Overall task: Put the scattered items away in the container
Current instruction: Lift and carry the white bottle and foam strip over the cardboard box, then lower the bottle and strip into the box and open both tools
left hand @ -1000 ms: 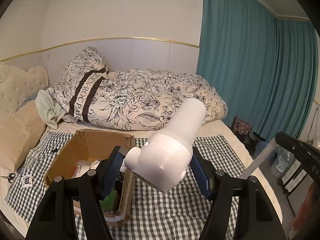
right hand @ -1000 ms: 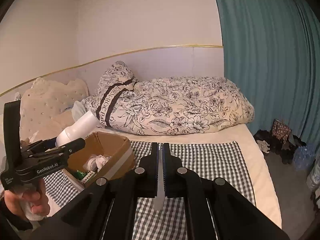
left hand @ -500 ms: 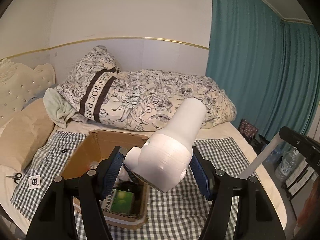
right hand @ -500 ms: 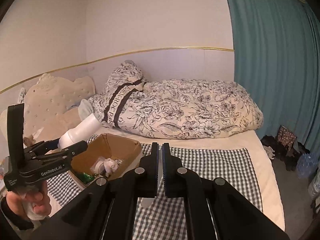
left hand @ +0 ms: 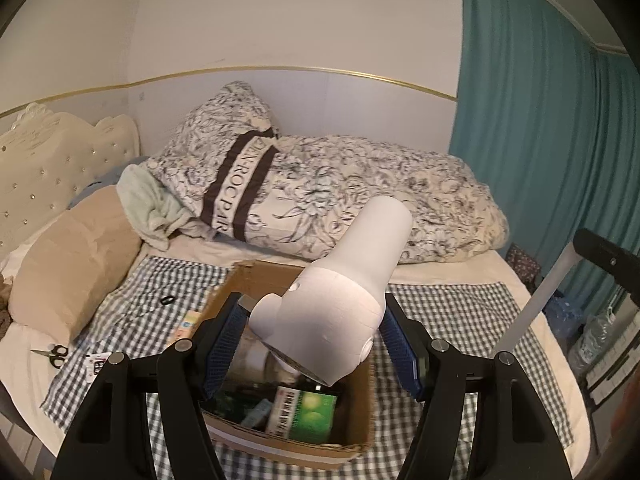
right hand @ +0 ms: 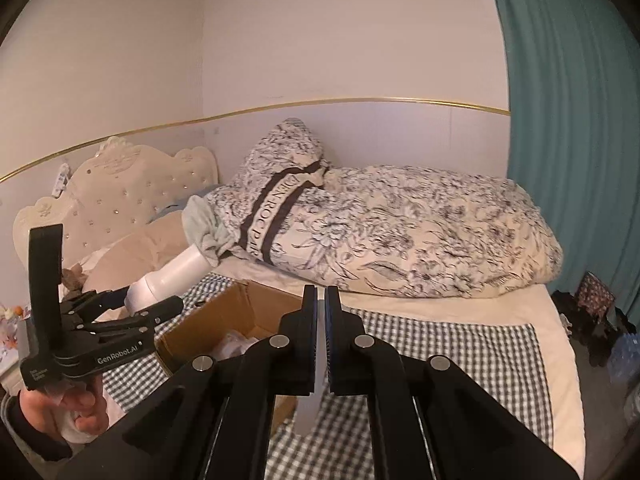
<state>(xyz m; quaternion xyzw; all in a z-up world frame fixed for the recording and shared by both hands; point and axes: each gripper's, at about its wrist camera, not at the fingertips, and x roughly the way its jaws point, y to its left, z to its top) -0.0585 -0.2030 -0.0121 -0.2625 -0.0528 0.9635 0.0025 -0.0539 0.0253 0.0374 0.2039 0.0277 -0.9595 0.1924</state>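
My left gripper [left hand: 312, 344] is shut on a white hair dryer [left hand: 344, 296] and holds it tilted above the open cardboard box [left hand: 360, 420]. The box holds a green packet [left hand: 308, 416] and several other items. In the right wrist view the left gripper [right hand: 120, 312] with the hair dryer [right hand: 172, 276] hovers left of the box [right hand: 224, 320]. My right gripper [right hand: 320, 344] is shut on a thin flat grey-white item [right hand: 310, 412], held to the right of the box; the same item [left hand: 536, 300] shows in the left wrist view.
The box stands on a checked cloth [left hand: 460, 304] on a bed. Scissors [left hand: 54, 352], a small card [left hand: 96, 364], a black ring [left hand: 166, 300] and a flat packet [left hand: 184, 324] lie left of the box. Pillows and a duvet [left hand: 360, 204] lie behind; a teal curtain [left hand: 540, 140] hangs right.
My left gripper has moved with the hair dryer from right of the box to above its opening. The right gripper has stayed shut on the flat item and shifted slightly.
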